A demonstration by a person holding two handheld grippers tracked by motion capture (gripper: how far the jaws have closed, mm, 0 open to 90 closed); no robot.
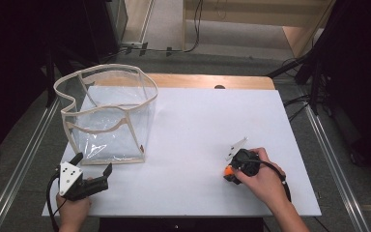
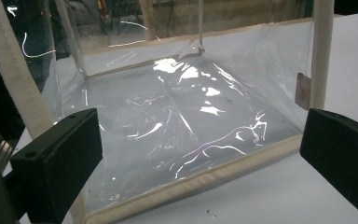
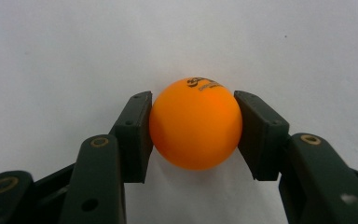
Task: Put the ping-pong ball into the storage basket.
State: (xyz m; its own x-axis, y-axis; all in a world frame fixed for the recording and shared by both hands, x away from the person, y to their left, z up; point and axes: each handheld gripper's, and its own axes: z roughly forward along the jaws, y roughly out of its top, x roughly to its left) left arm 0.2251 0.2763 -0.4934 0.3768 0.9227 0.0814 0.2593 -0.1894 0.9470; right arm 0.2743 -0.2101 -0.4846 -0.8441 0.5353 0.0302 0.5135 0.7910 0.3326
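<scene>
An orange ping-pong ball [image 3: 195,123] with dark print on top rests on the white table sheet [image 3: 74,46], and both pads of my right gripper [image 3: 193,100] press on its sides. From above, that gripper [image 1: 228,174] sits at the front right of the table with the ball [image 1: 228,170] showing as an orange spot under the hand. A clear plastic bag [image 1: 101,72] with cream fabric trim stands open at the back left. My left gripper [image 1: 95,163] is open just in front of the bag's lower edge [image 2: 177,186], with nothing between its jaws [image 2: 205,154].
The white sheet [image 1: 198,135] covers a wooden table [image 1: 207,81] whose far edge shows behind it. Metal rails [image 1: 328,154] run along both sides. Cables lie on the floor beyond the table. A small white plate [image 1: 236,146] sticks out from the right gripper.
</scene>
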